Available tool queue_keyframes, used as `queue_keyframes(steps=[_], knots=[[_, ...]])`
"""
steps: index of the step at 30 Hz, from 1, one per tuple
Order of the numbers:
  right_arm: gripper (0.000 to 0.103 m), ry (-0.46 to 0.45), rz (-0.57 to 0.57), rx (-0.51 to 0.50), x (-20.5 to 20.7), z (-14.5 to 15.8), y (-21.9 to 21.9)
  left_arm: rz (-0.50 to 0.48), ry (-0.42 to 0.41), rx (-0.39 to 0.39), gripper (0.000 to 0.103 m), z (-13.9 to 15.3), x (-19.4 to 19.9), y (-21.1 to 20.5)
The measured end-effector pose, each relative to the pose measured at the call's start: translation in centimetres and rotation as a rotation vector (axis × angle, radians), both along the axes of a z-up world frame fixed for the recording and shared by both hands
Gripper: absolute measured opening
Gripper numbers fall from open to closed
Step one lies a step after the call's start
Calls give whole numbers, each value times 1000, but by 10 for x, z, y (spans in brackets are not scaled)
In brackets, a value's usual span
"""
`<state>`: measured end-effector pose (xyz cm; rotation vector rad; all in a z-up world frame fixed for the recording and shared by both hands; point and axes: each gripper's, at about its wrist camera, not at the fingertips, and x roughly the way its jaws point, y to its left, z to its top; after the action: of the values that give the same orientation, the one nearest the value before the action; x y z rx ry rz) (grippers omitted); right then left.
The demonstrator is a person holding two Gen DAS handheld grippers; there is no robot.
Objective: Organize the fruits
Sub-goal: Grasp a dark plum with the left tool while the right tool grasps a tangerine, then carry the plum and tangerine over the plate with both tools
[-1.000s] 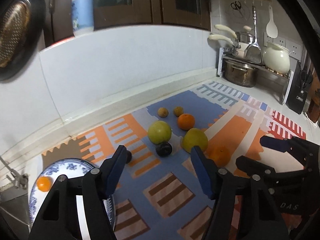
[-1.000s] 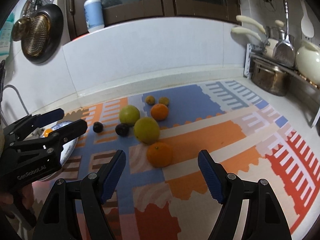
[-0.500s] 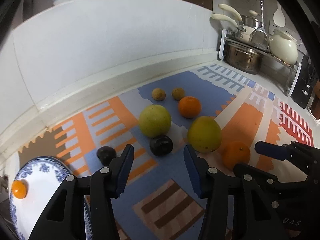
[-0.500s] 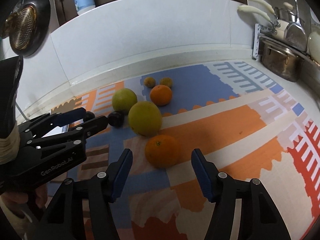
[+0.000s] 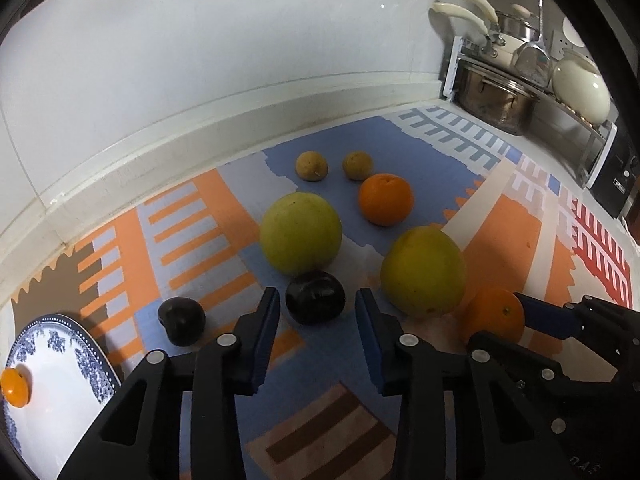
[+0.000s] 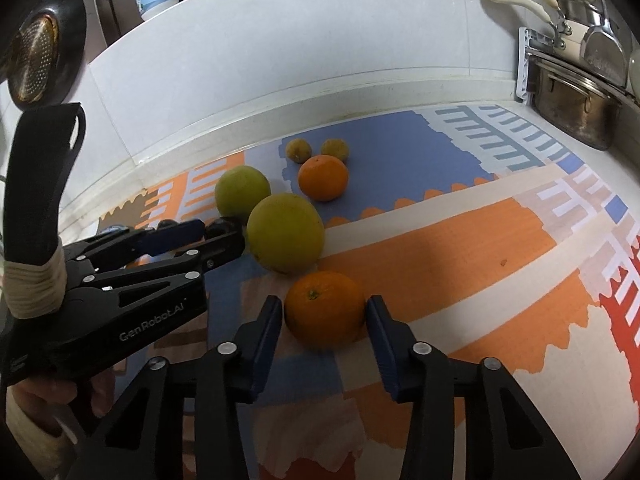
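On a patterned mat (image 5: 192, 240) along a white kitchen backsplash (image 5: 208, 52), an orange (image 6: 325, 309) is bracketed by the parted right gripper (image 6: 325, 320); a dark plum (image 5: 315, 297) sits before the parted left gripper (image 5: 316, 312).

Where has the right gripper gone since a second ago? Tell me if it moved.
Yes. The right gripper has come forward toward the near orange, which sat well ahead of its fingertips before and now lies between its open blue fingers.
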<state>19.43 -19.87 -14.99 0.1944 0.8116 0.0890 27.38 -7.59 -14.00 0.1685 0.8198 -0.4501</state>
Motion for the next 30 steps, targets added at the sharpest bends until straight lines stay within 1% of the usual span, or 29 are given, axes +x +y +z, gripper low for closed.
queue_keyframes(steps=[5, 11, 19, 30], knots=[[44, 3, -1, 15, 2, 1, -1, 10, 8, -9, 30, -1, 3, -1], [43, -2, 4, 22, 1, 3, -2, 6, 14, -26, 30, 3, -3, 2], [43, -36, 23, 14, -7, 12, 0, 15, -33, -42, 30, 23, -25, 14], [43, -116, 82, 2, -24, 44, 14, 64, -125, -91, 30, 63, -61, 40]])
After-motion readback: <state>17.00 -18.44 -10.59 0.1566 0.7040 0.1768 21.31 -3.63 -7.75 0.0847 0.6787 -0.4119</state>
